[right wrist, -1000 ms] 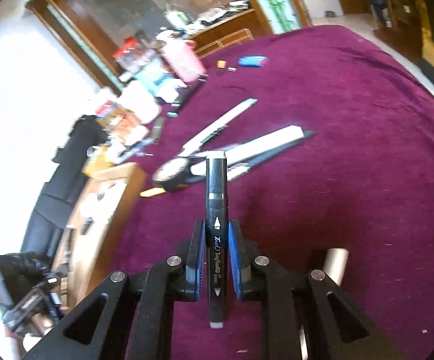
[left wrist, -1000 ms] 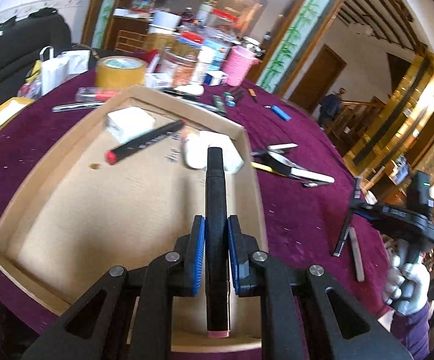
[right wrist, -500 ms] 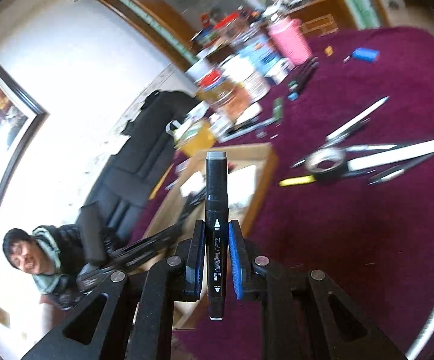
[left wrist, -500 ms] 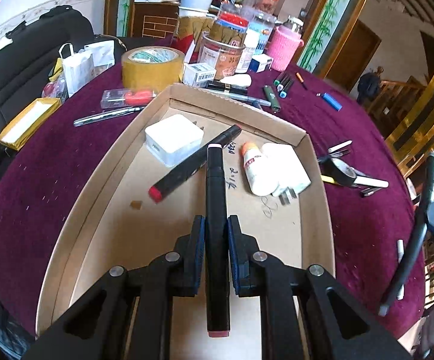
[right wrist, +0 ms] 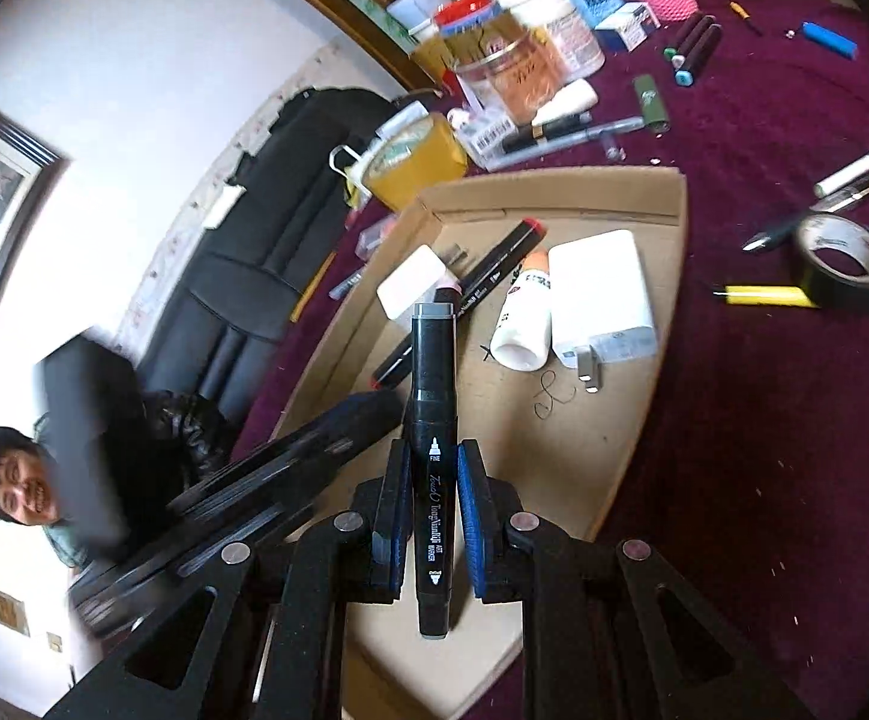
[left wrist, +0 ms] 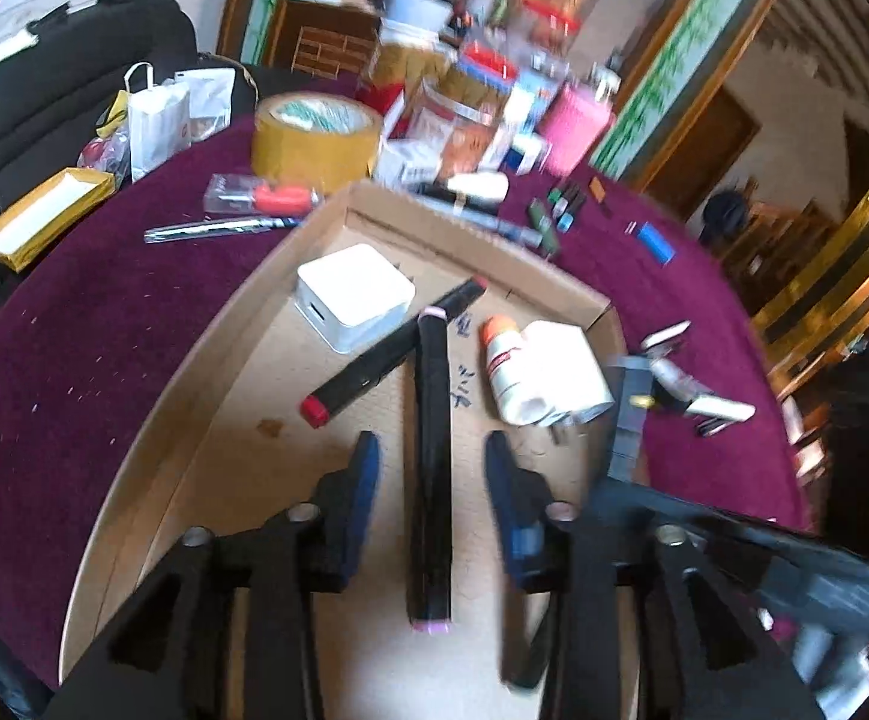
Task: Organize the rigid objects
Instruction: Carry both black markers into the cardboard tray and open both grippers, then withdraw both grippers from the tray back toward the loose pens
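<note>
A shallow cardboard tray (left wrist: 194, 396) sits on the purple tablecloth. My left gripper (left wrist: 431, 468) is open above the tray; a black marker with pink ends (left wrist: 430, 480) lies free between its spread jaws. The tray also holds a red-tipped black marker (left wrist: 392, 354), a white box (left wrist: 353, 294), a small white bottle (left wrist: 503, 372) and a white charger (left wrist: 566, 372). My right gripper (right wrist: 431, 474) is shut on a grey-capped black marker (right wrist: 432, 468) and holds it over the tray's (right wrist: 671, 276) near end. The left gripper shows blurred in the right wrist view (right wrist: 290, 456).
On the cloth beyond the tray are a brown tape roll (left wrist: 314, 141), jars, a pink cup (left wrist: 572, 126), pens and a blue lighter (left wrist: 653, 243). A black tape roll (right wrist: 842, 261), a yellow pen (right wrist: 764, 296) and white markers lie to the right. A black sofa (left wrist: 74, 90) stands at left.
My left gripper has opened and let go of the pink-ended marker over the tray. My right gripper has carried its marker from the open cloth to above the tray.
</note>
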`<state>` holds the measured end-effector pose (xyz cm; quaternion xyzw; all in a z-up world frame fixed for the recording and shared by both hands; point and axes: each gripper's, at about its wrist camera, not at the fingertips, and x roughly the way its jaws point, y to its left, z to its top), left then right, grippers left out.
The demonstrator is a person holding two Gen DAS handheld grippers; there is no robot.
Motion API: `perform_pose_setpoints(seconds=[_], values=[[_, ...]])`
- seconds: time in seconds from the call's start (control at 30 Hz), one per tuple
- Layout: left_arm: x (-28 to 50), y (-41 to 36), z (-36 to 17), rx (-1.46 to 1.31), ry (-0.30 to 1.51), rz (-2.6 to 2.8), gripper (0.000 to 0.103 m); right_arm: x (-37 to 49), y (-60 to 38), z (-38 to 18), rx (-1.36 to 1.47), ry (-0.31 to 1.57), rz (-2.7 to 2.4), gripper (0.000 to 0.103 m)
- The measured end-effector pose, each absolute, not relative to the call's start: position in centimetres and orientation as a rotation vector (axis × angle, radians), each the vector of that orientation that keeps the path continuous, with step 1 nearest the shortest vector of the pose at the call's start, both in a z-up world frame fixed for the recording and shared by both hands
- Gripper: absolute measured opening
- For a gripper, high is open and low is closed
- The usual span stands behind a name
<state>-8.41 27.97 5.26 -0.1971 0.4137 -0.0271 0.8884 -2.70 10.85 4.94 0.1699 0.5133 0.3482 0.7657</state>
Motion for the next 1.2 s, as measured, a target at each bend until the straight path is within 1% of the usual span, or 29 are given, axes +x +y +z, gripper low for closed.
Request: perform_pose_setpoints(seconds=[0.13, 0.2, 0.47, 0.5, 0.53, 0.6, 0.7, 0.77, 0.8, 0.9, 0.97, 1.0, 1.07, 1.2], values=[[-11.6, 29.4, 6.1, -0.46, 0.774, -0.052, 0.054, -1.3, 12.5, 4.4, 0.314, 1.131, 0.732, 0.017], [-12.4, 29.9, 6.0, -0.479, 0.764, -0.051, 0.057, -0.6, 13.4, 4.1, 0.288, 1.139, 0.719, 0.017], [-15.0, 31.6, 5.4, -0.514, 0.744, -0.047, 0.06, 1.3, 15.5, 3.1, 0.198, 1.148, 0.65, 0.017], [-15.1, 31.6, 5.5, -0.51, 0.74, -0.041, 0.063, 1.4, 15.5, 3.0, 0.197, 1.15, 0.639, 0.017], [-15.3, 31.6, 5.7, -0.507, 0.732, -0.041, 0.069, 1.5, 15.4, 2.9, 0.204, 1.158, 0.631, 0.018], [-15.6, 31.5, 6.1, -0.507, 0.719, -0.046, 0.073, 1.8, 14.9, 2.6, 0.244, 1.177, 0.621, 0.025], [-15.9, 31.3, 6.4, -0.504, 0.71, -0.058, 0.074, 1.5, 14.1, 3.2, 0.287, 1.162, 0.645, 0.034], [-16.0, 31.2, 6.5, -0.507, 0.711, -0.062, 0.074, 0.9, 13.2, 4.3, 0.293, 1.13, 0.643, 0.048], [-16.2, 31.1, 6.6, -0.506, 0.71, -0.066, 0.074, 0.5, 12.5, 5.1, 0.29, 1.102, 0.649, 0.05], [-16.7, 30.6, 7.1, -0.483, 0.696, -0.056, 0.074, -1.2, 9.7, 7.9, 0.234, 0.993, 0.629, 0.057], [-17.1, 30.1, 7.5, -0.462, 0.68, -0.053, 0.074, -2.4, 7.4, 9.9, 0.18, 0.905, 0.577, 0.069], [-17.1, 29.8, 7.7, -0.449, 0.674, -0.052, 0.074, -3.4, 5.5, 11.1, 0.145, 0.844, 0.531, 0.072], [-17.2, 28.7, 8.0, -0.426, 0.668, -0.066, 0.075, -4.7, 2.6, 12.6, 0.101, 0.759, 0.461, 0.081], [-17.0, 26.2, 8.3, -0.391, 0.683, -0.111, 0.075, -7.9, -4.1, 14.7, -0.002, 0.591, 0.248, 0.091]])
